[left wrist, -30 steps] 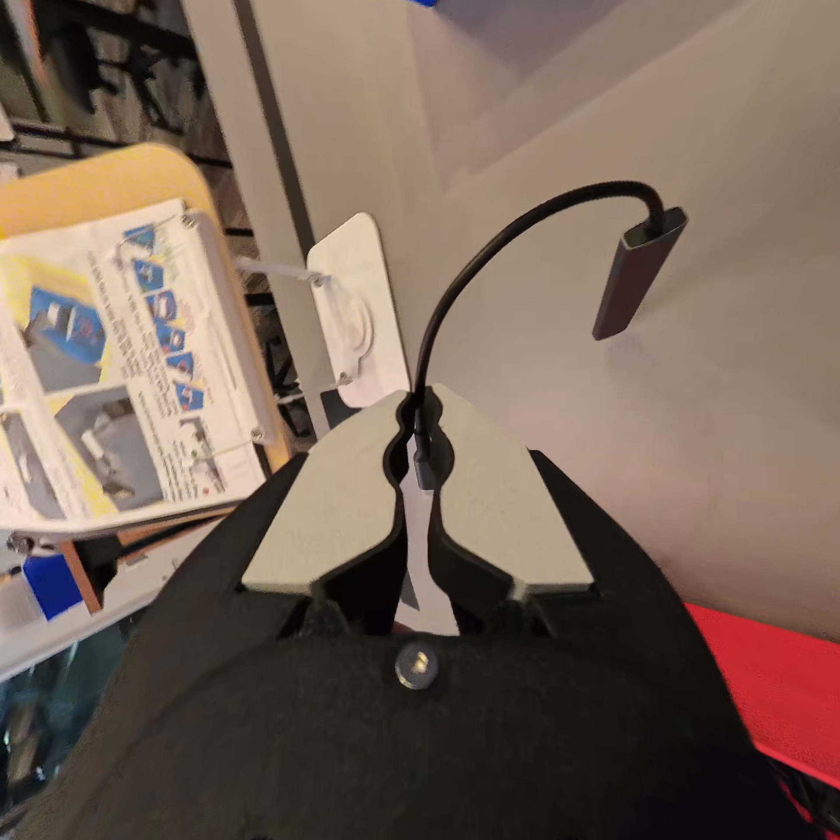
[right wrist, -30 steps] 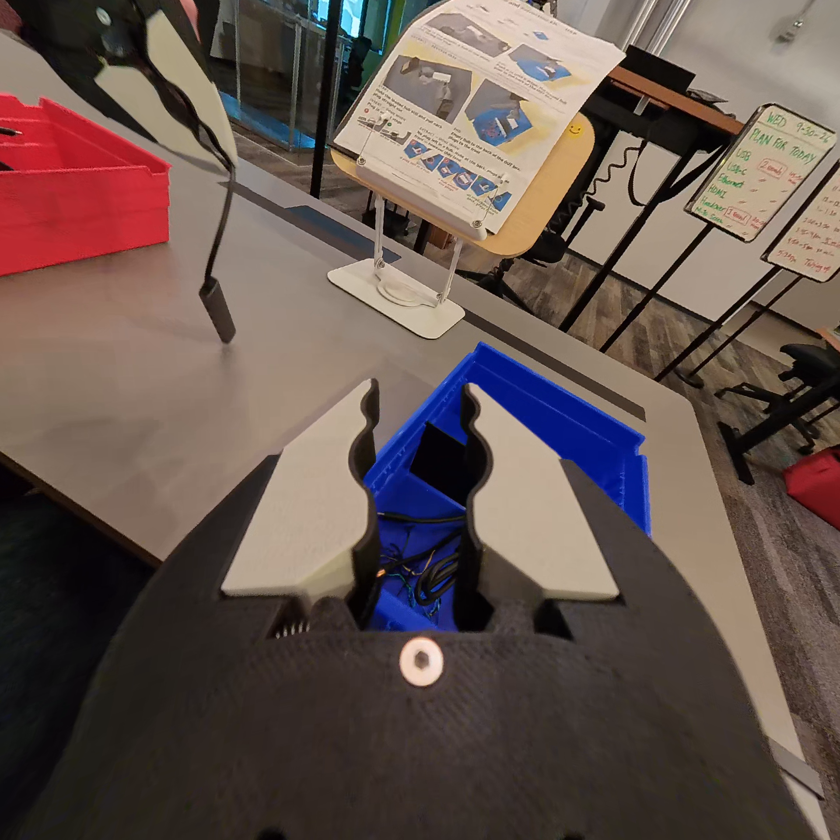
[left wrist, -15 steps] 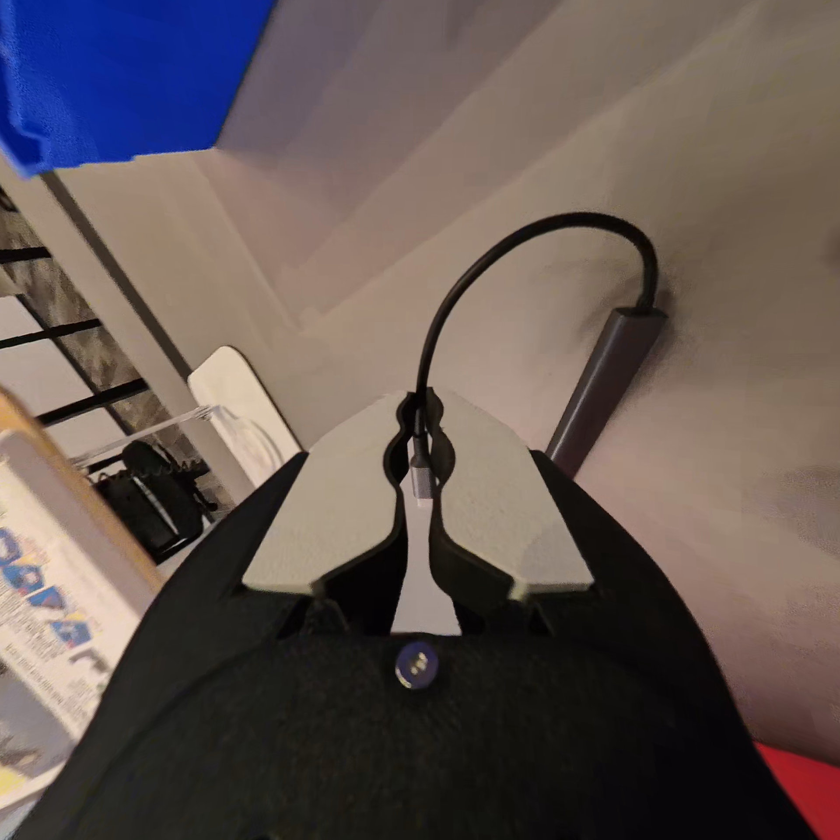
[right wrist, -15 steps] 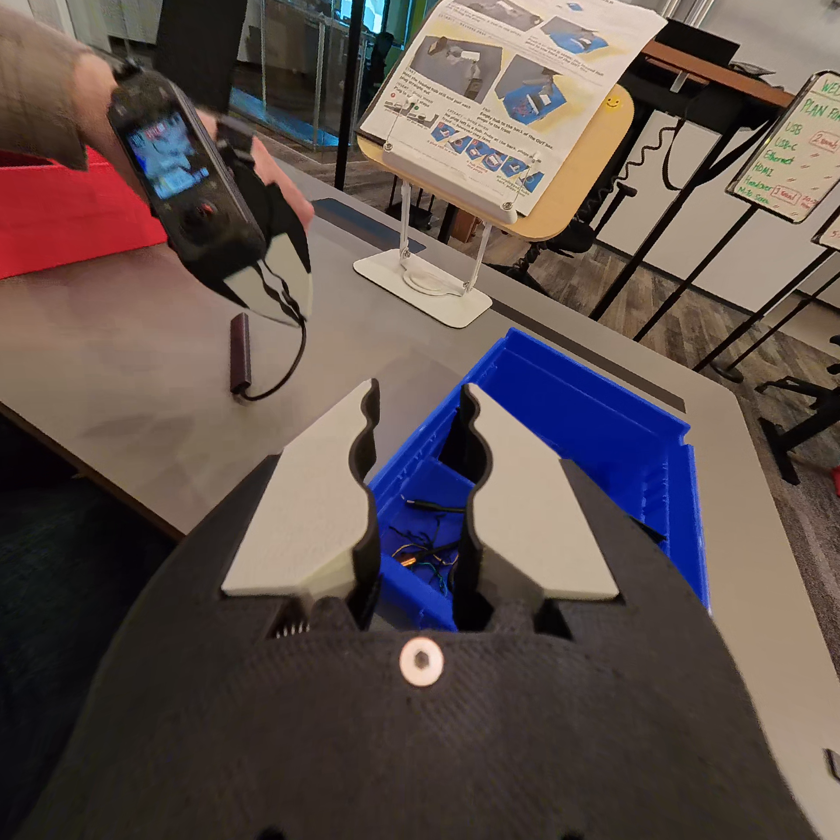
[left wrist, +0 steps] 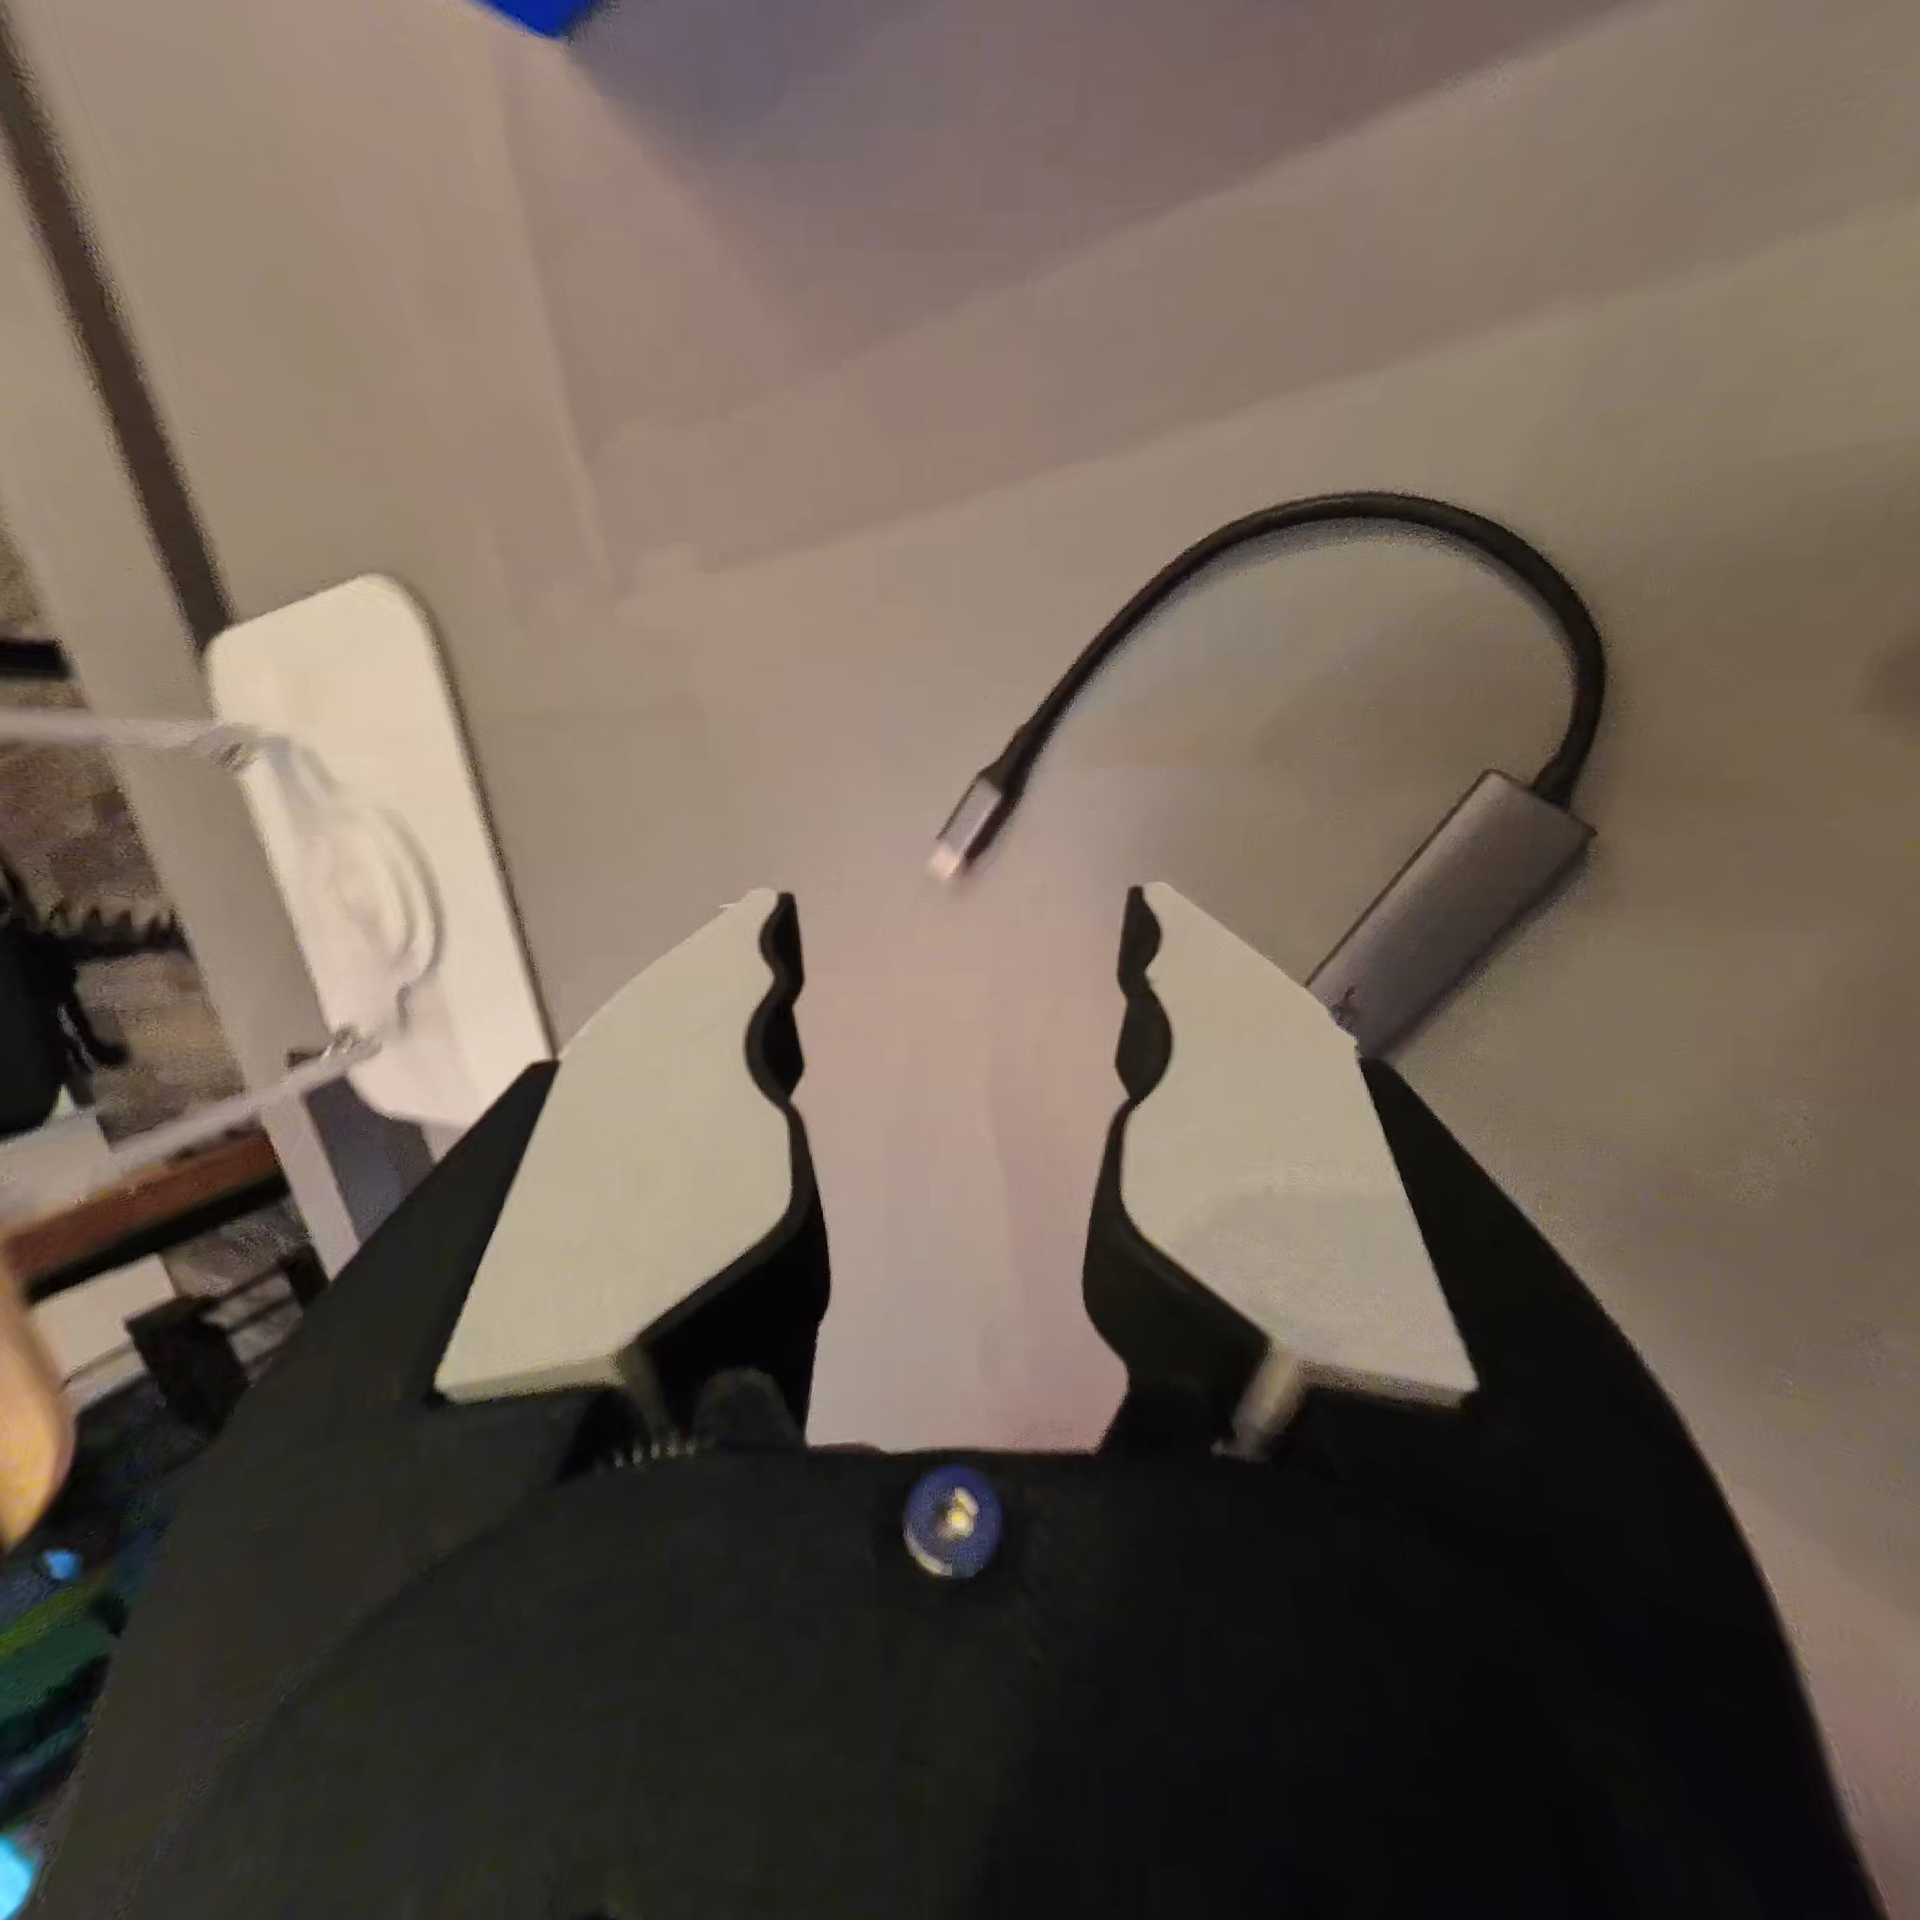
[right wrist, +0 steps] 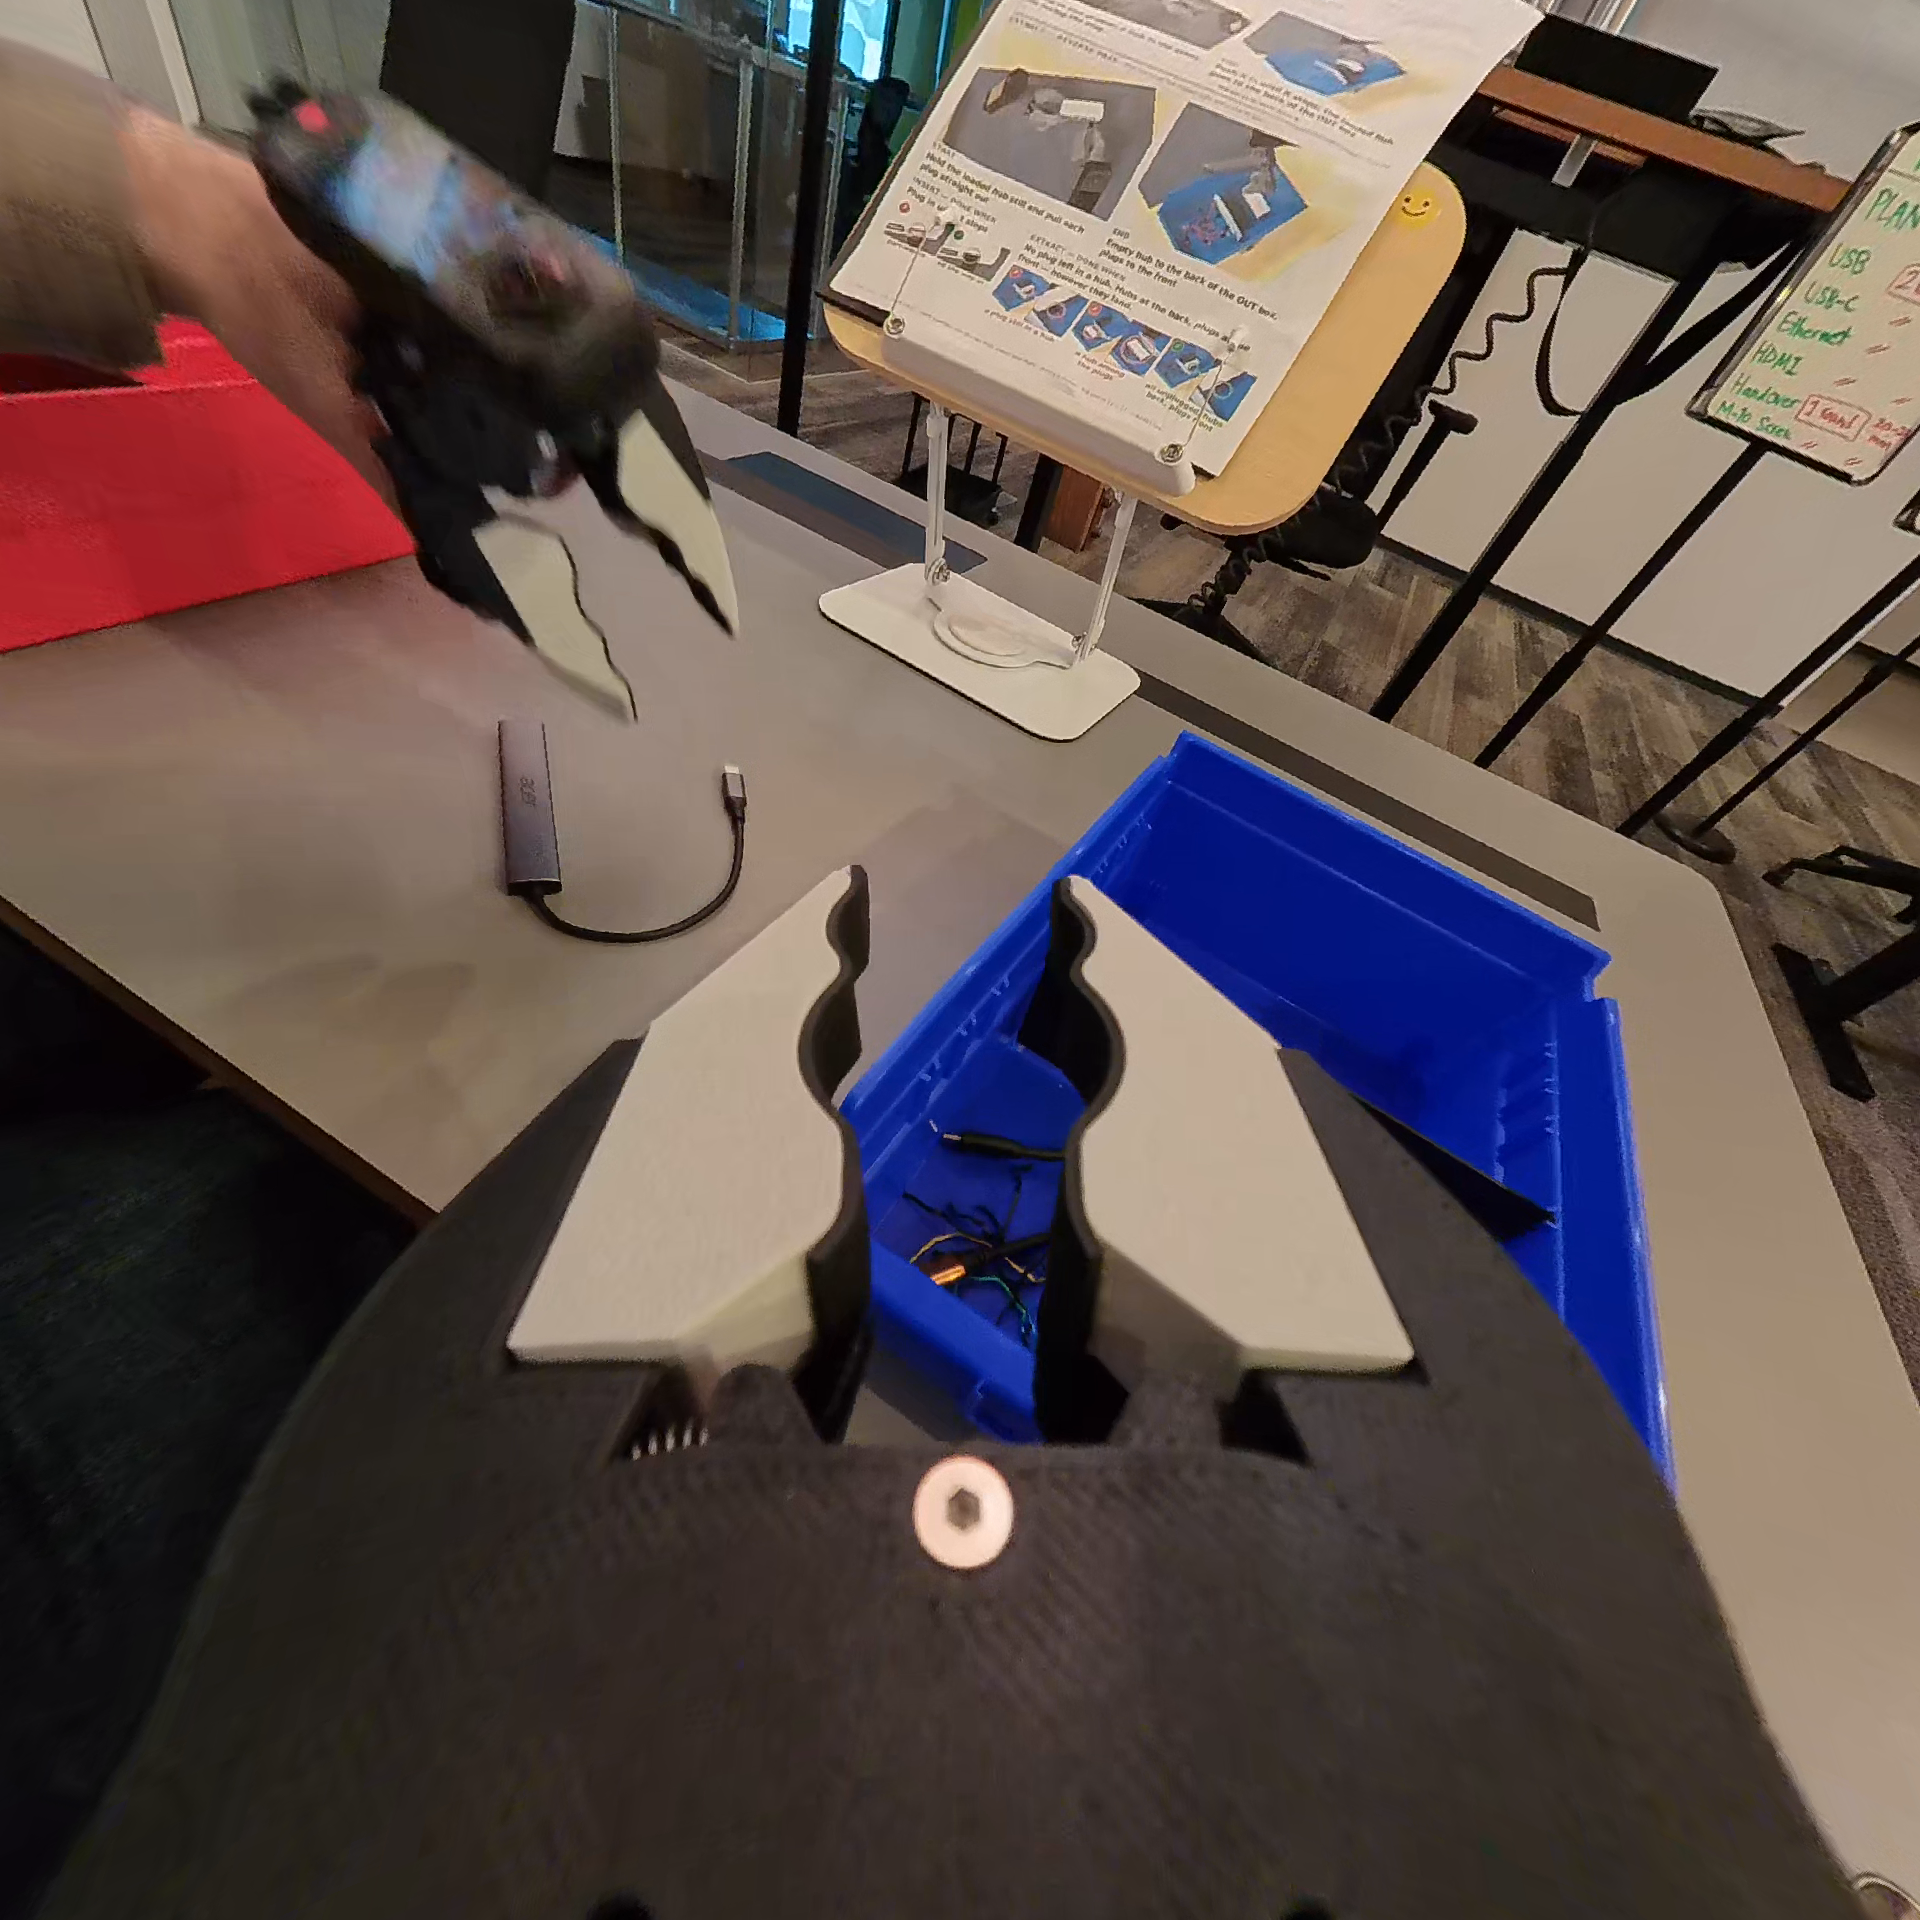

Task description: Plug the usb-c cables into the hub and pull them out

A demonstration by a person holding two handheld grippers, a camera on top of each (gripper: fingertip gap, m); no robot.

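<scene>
Your left tool: fingers apart, empty, above table. Hub flat on table, left of blue bin, its cable curled, plug free. Your right tool: fingers apart, empty, over bin's near end.

The left gripper has opened, dropping the hub (cable included) onto the table.

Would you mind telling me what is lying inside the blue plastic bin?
The blue plastic bin holds thin loose cables, black and coloured, in its near compartment. The right tongs cover part of that compartment; the rear section looks bare.
</scene>
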